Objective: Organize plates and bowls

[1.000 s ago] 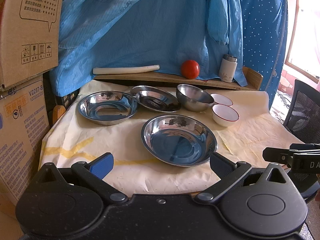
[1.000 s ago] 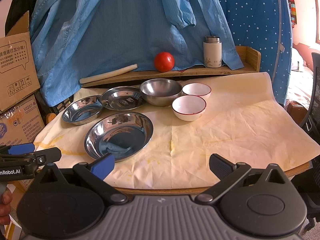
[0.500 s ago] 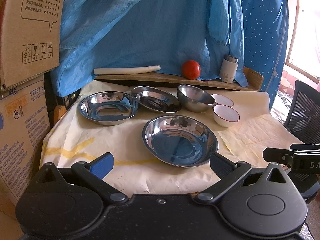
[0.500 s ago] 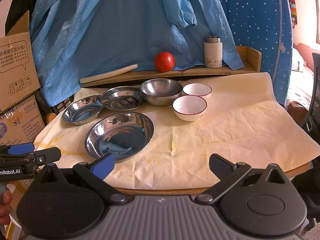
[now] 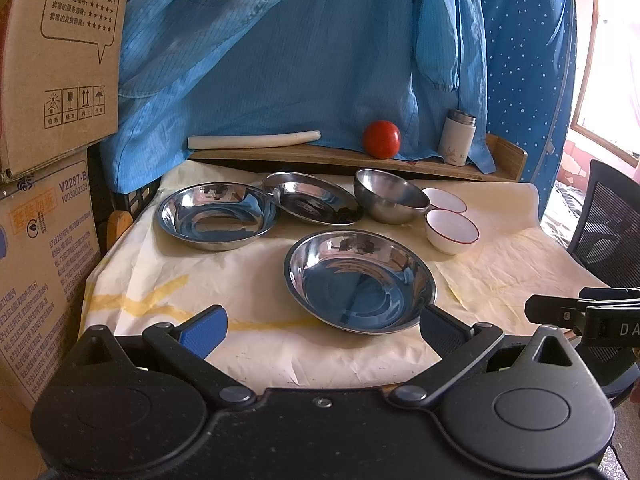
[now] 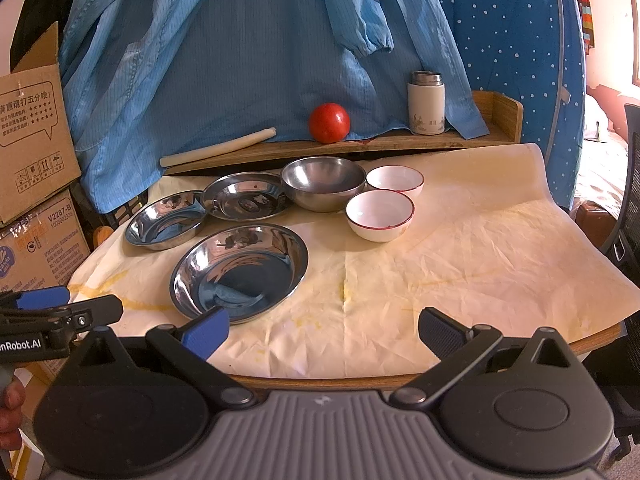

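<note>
glossy metal plates (image 5: 359,282) on creased matt paper (image 6: 460,264).

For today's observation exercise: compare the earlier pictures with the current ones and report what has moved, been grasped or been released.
Nothing visibly changed. Both the left gripper and right gripper hang open at the near table edge, holding nothing. The three steel plates, the steel bowl and the two white bowls sit where they were.
</note>
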### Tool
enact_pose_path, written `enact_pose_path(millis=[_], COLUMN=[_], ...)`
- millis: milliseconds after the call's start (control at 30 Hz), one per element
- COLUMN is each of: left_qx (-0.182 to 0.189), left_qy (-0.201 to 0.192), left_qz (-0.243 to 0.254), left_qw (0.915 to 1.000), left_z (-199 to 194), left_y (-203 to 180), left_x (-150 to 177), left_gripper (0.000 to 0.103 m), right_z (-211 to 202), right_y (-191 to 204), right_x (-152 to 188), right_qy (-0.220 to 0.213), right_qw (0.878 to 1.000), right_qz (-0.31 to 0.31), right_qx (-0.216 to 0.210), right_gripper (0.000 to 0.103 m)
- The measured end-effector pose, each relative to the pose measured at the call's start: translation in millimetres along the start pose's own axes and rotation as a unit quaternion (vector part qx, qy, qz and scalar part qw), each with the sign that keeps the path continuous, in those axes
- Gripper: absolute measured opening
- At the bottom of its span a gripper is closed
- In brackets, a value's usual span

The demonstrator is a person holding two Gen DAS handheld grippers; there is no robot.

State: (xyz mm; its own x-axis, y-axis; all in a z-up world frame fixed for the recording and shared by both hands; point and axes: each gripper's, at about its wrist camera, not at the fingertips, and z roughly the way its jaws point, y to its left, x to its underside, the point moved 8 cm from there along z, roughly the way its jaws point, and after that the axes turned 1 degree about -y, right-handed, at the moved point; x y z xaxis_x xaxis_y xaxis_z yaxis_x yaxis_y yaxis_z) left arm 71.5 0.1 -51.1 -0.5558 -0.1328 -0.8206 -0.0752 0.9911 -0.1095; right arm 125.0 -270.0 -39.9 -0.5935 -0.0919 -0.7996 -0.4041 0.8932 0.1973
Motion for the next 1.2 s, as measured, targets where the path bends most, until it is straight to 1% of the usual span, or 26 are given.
enact_pose_path(millis=[267, 500, 700, 800, 933, 1067, 1200], left_qx=[0.004, 0.016, 0.039, 0.053, 0.076, 0.074, 0.059], left_qy=[-0.01, -0.007, 0.001, 0.012, 0.016, 0.026, 0.032], left_qz=[-0.012, -0.029, -0.043, -0.063, -0.093, -0.105, -0.109], left_qw=[0.9999, 0.9994, 0.9983, 0.9965, 0.9926, 0.9913, 0.9918], left_z=[-2, 1, 6, 11, 18, 26, 36], left_y=[0, 1, 0, 3, 6, 8, 11], left_x=[-1, -3, -2, -1, -1, -3, -8], left_gripper=[0.102, 0.102, 0.098, 0.098, 0.098, 0.099, 0.1], right_z=[1, 0, 7, 10, 15, 22, 31], right_y=[0, 0, -2, -3, -5, -6, -9], right_x=[0, 0, 0, -1, -3, -6, -10], right_qy=[0.001, 0.002, 0.006, 0.009, 0.014, 0.02, 0.028], right_qw=[1.0, 1.0, 1.0, 1.0, 1.0, 1.0, 0.999], right_qz=[0.001, 0.002, 0.005, 0.006, 0.009, 0.01, 0.011], right_qx=[-0.001, -0.001, -0.003, -0.004, -0.008, -0.013, -0.017], right_gripper=[0.103, 0.103, 0.103, 0.103, 0.103, 0.103, 0.103])
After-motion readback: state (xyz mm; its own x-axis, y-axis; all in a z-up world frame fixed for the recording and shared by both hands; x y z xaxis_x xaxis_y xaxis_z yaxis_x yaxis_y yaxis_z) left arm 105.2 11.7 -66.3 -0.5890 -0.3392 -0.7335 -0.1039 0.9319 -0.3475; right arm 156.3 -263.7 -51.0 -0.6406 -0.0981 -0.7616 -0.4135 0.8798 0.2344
